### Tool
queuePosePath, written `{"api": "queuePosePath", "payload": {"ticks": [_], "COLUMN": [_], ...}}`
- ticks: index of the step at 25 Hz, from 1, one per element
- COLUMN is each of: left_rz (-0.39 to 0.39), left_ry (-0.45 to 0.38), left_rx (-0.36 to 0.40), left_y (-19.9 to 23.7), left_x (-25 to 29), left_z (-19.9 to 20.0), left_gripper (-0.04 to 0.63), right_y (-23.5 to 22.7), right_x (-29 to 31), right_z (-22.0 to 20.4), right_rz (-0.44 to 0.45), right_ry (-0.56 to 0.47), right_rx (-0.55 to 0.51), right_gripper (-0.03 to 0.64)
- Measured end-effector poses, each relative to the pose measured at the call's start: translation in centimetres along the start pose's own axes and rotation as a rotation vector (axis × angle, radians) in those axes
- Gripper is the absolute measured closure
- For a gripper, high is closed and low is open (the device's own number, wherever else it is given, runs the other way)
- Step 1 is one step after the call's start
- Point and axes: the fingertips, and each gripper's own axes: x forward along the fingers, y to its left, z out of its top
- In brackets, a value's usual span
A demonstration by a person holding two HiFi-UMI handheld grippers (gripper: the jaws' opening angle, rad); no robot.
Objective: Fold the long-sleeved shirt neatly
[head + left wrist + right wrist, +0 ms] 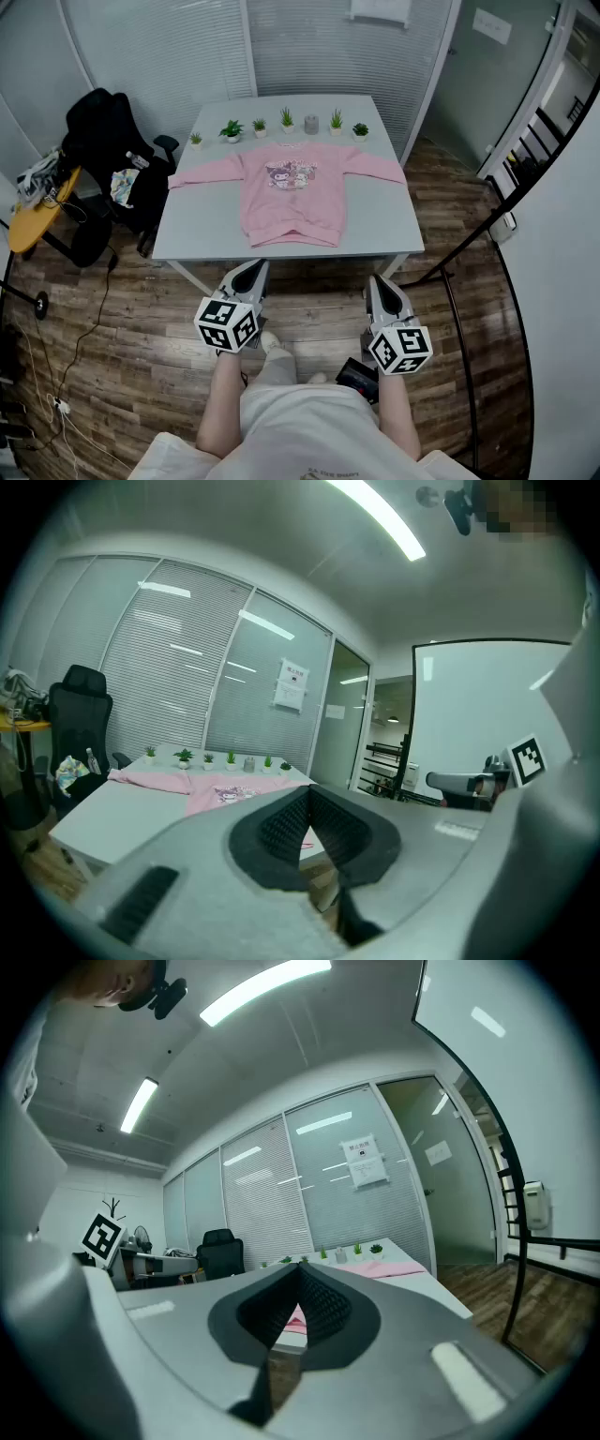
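A pink long-sleeved shirt (289, 195) with a cartoon print lies flat on the grey table (197, 230), both sleeves spread out sideways and its hem toward me. It shows again as a pink patch in the left gripper view (202, 789) and in the right gripper view (394, 1267). My left gripper (255, 266) and right gripper (372, 279) are held side by side in front of the table's near edge, clear of the shirt. Both are shut with nothing between their jaws (307, 791) (299, 1269).
A row of small potted plants (286, 120) and a grey cup (311, 124) stand along the table's far edge. A black office chair (108, 141) with clutter sits left of the table, beside a yellow side table (37, 211). A black railing (511, 187) runs on the right.
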Motion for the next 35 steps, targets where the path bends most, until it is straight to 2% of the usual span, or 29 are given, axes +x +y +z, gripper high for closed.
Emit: {"api": "queuePosePath", "payload": {"ticks": [6,12,13,15,16,17,26,35], "left_rz": [-0.003,0.029,0.027,0.019,0.017,0.013,-0.034,-0.113], "left_ry": [0.028,0.018,0.020,0.044,0.059,0.069,0.118,0.133], "left_rx": [0.046,0.131,0.133,0.121,0.124,0.133,0.186,0.188], "left_y": [-0.9,-1.4,-1.4,-1.5,-1.7,-1.9,-4.4,-5.9], "left_x": [0.8,1.1,1.2,1.7,1.9,2.0,3.3,7.7], "left_z": [-0.4,-0.3,-0.3,-0.6,-0.8,-0.8,-1.2,-1.3], "left_gripper": [0.588,0.577,0.515,0.325,0.280,0.262,0.259,0.259], "right_y": [-0.6,-1.1,-1.3,-1.7,-1.8,-2.0,-4.8,-8.7], "right_x": [-0.2,-0.9,-0.9,-0.9,-0.9,-1.0,-1.9,-2.1], "right_z": [-0.3,-0.1,-0.2,-0.6,-0.8,-0.9,-0.9,-1.0], "right_rz": [0.001,-0.028,-0.031,-0.044,-0.050,-0.056,-0.087,-0.161], "right_ry": [0.011,0.005,0.012,0.042,0.060,0.073,0.090,0.083], "right_rx": [0.007,-0.066,-0.074,-0.120,-0.151,-0.175,-0.124,-0.081], "right_gripper": [0.609,0.607,0.607,0.605,0.546,0.502,0.431,0.431]}}
